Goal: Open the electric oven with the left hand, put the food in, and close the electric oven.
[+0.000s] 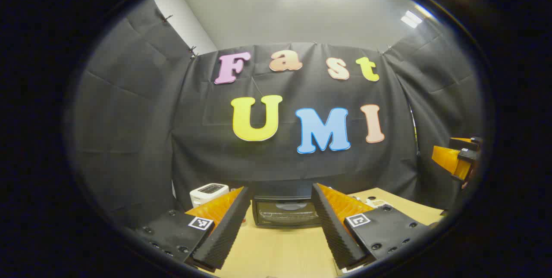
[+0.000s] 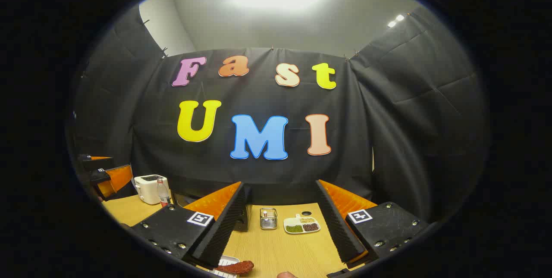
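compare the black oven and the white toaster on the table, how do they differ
The electric oven is black; the toaster is white. The oven looks wider and has a glass front door, which is closed, while the toaster is a smaller box with slots on top. The oven sits straight ahead between the left tool fingers; the toaster stands off to its left, near the booth wall. Both rest on the wooden table.
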Tool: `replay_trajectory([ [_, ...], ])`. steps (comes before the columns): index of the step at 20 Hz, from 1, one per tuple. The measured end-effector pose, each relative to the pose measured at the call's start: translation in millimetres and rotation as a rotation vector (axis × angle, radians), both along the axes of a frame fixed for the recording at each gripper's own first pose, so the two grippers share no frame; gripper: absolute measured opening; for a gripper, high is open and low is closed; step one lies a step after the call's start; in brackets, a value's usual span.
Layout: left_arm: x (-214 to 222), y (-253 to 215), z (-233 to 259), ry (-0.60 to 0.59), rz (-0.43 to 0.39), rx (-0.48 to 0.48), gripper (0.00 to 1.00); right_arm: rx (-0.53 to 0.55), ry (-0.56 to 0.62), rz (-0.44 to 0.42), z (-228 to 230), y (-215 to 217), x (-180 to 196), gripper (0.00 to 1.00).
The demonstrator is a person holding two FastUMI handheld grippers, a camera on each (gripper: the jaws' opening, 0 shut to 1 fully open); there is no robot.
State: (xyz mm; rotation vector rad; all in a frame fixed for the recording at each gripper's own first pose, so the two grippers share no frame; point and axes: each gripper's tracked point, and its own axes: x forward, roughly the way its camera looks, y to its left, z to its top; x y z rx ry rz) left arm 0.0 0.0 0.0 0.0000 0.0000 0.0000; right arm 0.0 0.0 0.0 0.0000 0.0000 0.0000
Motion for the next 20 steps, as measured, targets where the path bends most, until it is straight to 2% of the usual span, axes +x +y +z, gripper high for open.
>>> replay_trajectory([
  [8,-3.9,-8.4,4.1,-0.01,0.001,0.009,0.96,0.009,-0.004,-0.002,-0.7,-8.7,-3.3,0.98],
  [9,-4.3,-8.9,5.4,-0.013,0.003,0.01,1.0,0.007,-0.004,-0.001,-2.2,-10.1,-3.3,0.98],
  [20,-3.6,-32.7,6.7,-0.026,0.039,0.003,1.0,0.025,0.007,0.051,-15.4,-25.4,8.4,0.98],
])
